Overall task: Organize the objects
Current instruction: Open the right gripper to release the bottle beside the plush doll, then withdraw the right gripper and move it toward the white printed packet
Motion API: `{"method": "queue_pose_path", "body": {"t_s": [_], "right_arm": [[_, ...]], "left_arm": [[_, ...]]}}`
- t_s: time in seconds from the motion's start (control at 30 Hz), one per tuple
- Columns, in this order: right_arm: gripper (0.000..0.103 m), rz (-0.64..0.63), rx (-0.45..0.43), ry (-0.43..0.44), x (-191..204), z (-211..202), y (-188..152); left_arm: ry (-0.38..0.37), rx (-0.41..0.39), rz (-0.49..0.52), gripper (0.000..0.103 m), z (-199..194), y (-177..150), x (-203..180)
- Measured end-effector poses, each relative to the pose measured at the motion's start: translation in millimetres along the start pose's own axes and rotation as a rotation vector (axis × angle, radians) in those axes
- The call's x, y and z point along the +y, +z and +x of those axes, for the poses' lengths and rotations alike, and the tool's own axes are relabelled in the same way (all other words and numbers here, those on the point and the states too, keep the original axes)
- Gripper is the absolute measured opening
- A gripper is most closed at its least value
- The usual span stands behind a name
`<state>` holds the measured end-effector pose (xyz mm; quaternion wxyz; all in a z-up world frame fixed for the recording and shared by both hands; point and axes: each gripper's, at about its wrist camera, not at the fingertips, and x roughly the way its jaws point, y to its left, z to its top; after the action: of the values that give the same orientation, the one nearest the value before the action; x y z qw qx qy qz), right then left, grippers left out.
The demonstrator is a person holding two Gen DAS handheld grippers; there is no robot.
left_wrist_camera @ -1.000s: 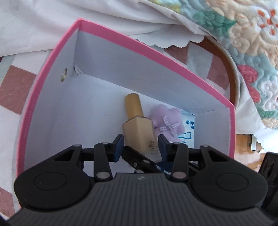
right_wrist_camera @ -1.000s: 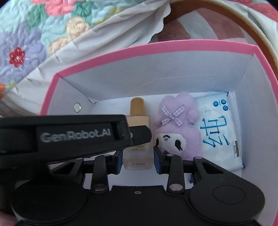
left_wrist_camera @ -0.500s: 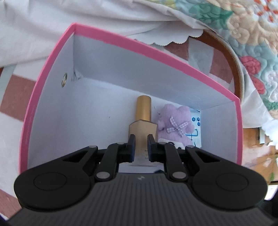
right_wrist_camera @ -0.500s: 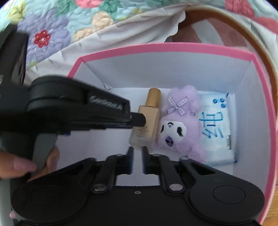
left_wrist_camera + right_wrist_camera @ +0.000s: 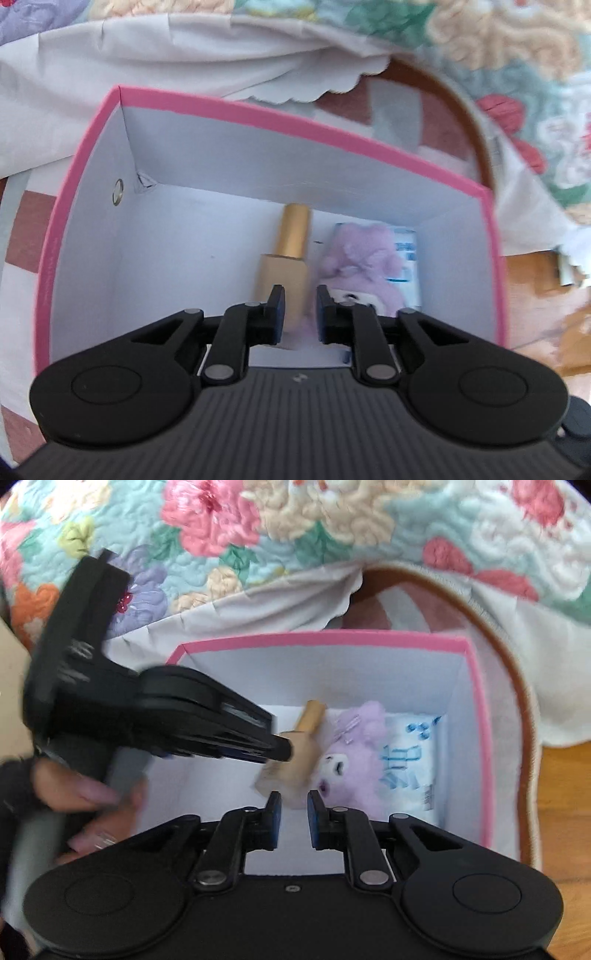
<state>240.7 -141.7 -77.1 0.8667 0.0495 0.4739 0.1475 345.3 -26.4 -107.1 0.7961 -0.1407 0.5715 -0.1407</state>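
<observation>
A pink box [image 5: 266,118] with a white inside holds three things side by side on its floor: a beige bottle with a gold cap [image 5: 288,258], a purple plush toy [image 5: 364,266] and a white and blue tissue pack [image 5: 408,258]. My left gripper [image 5: 298,314] hangs above the bottle's base, jaws a narrow gap apart and empty. In the right wrist view the box [image 5: 317,638], bottle [image 5: 295,757], plush [image 5: 354,753] and pack [image 5: 406,760] show again. My right gripper [image 5: 294,818] hovers above the box's near side, jaws slightly apart, empty. The left gripper's body crosses that view.
The box stands on a brown and white checked cloth [image 5: 22,221] with a brown rim [image 5: 517,686]. A floral quilt [image 5: 295,528] and white sheet [image 5: 147,55] lie behind. Wooden floor [image 5: 565,812] shows at the right.
Both grippers have pulled back and up from the box. The left gripper let go of the bottle a second ago, its jaws narrowed, then parted slightly. The bottle lies in the box.
</observation>
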Motion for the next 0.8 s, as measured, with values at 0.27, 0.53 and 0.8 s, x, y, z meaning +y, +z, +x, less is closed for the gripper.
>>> {"method": "queue_pose_path", "body": {"t_s": [0.27, 0.53, 0.8], "right_arm": [[0.024, -0.136, -0.091, -0.050, 0.5, -65.6, -7.0], [0.037, -0.216, -0.129, -0.012, 29.5, -136.4, -23.4], [0.053, -0.279, -0.179, -0.006, 50.0, -190.2, -45.6]], "left_arm": [[-0.003, -0.013, 0.066, 0.029, -66.2, -30.3, -23.4], [0.066, -0.039, 0.135, 0.044, -135.5, -69.9, -40.8], [0.064, -0.088, 0.156, 0.055, -209.8, -101.4, -37.7]]}}
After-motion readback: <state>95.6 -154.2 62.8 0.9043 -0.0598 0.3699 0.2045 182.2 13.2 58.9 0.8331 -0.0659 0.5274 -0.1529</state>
